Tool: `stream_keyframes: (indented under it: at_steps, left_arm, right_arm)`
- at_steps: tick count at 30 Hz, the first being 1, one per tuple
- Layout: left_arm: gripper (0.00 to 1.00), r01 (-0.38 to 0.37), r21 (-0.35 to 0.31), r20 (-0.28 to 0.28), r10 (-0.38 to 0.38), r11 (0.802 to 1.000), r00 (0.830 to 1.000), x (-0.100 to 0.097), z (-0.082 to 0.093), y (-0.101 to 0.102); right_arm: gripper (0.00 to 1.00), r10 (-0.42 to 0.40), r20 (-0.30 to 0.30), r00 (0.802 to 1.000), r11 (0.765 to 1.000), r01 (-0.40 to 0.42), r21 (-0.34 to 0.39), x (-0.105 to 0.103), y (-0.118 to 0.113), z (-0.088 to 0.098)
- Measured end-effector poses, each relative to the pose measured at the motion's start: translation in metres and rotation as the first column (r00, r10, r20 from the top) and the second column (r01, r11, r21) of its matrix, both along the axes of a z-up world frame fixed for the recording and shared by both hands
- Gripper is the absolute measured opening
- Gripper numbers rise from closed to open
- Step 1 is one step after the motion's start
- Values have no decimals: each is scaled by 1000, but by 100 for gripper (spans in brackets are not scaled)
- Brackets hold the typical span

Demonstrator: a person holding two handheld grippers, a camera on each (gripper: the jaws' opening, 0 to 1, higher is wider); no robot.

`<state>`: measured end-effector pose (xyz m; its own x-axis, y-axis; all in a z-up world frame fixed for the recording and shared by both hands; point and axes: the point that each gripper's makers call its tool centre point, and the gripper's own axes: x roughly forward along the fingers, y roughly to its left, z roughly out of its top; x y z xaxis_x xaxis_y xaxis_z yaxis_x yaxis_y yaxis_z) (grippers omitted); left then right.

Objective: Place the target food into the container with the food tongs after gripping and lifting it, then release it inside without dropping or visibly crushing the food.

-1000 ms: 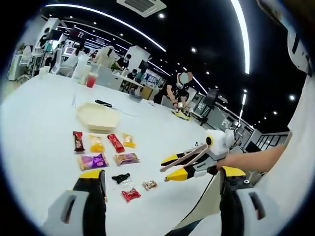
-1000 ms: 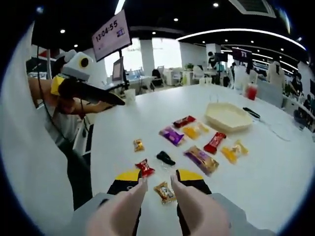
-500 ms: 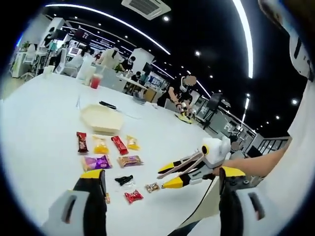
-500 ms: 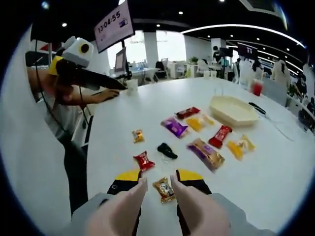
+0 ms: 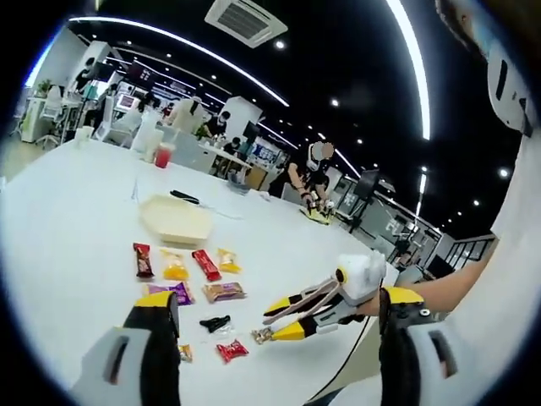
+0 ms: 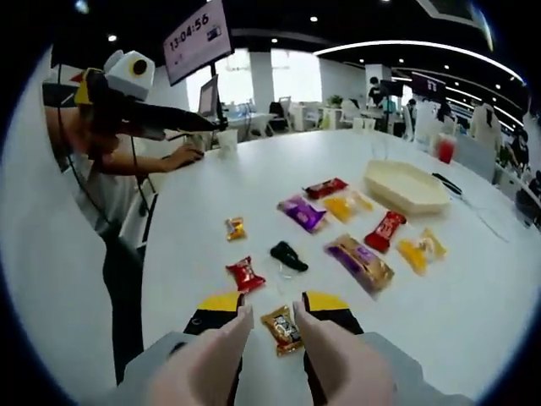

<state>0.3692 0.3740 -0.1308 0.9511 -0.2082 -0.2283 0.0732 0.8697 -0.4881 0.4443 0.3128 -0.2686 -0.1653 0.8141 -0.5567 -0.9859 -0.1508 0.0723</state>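
On the white desk (image 6: 473, 288), a small brown candy (image 6: 281, 328) lies between the right gripper's (image 6: 270, 317) wide-open tongs. The left gripper (image 5: 270, 326) also stands wide. The cream container (image 6: 406, 187) is far off; a hard pinch could crush the candy, a soft one could drop it.

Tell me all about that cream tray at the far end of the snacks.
The shallow cream-coloured plastic tray has angled corners and a raised rim, and looks empty. It sits flat on the white table, beyond the rows of wrapped snacks and apart from them. A black object lies just behind it; nothing touches it. It also shows in the left gripper view.
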Motion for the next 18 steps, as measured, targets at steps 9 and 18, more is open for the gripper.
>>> stream_keyframes:
  at_steps: [9, 18]
  left_arm:
    - [88, 8, 34, -25, -7, 999, 1000, -2, -6, 3]
    - [98, 6, 47, -60, -4, 999, 998, -7, -13, 4]
  right_arm:
    - [26, 40, 43, 998, 998, -38, -53, -8, -2, -13]
    - [26, 42, 64, 997, 998, -39, -50, -5, 0, -14]
